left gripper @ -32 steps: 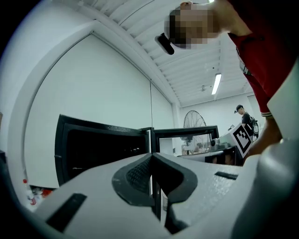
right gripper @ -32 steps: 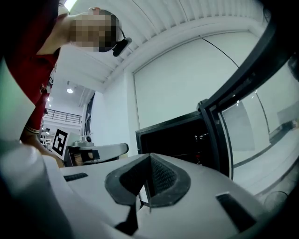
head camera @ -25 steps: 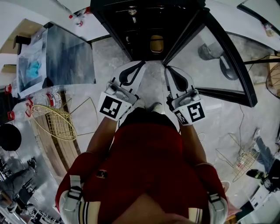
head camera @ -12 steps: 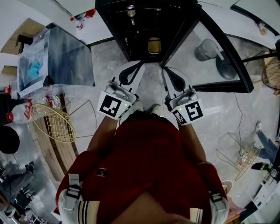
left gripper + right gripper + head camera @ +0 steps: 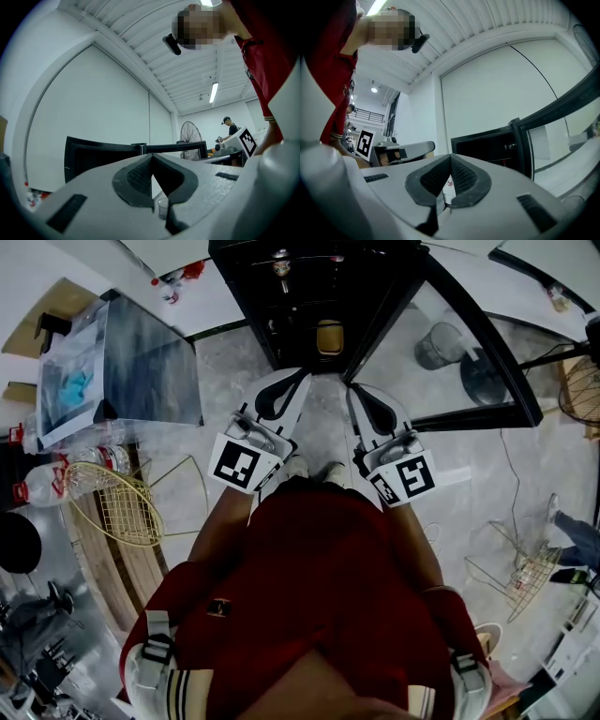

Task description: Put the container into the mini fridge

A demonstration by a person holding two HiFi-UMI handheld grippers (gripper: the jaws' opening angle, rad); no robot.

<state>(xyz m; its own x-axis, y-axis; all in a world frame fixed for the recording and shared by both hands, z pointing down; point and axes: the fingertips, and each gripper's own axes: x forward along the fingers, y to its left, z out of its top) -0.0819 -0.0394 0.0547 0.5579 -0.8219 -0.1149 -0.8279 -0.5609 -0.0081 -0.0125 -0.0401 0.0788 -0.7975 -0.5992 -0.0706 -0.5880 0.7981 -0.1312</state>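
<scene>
Grey marble floor [image 5: 225, 362] fronts a black fridge [image 5: 253, 306] w/ its glass door [image 5: 473, 415] open wide at right. The yellowish container [image 5: 329, 337] sits inside, well apart from both tools. L tongs [image 5: 302, 374] and R tongs [image 5: 354, 388] point roughly level at the opening, each w/ jaws closed tip to tip on nothing. Placement looks done, so the step in hand is prob. backing off & shutting the door: draw straight back, keep R tongs off the door edge, then push the door by its frame, not the glass. Hard to read: the interior is dark, so whether the container sits flat or has a lid can't be told. Neither gripper view shows it. A white scrap [image 5: 450, 184] w/ red print beyond R tongs' gap is unidentifiable.
</scene>
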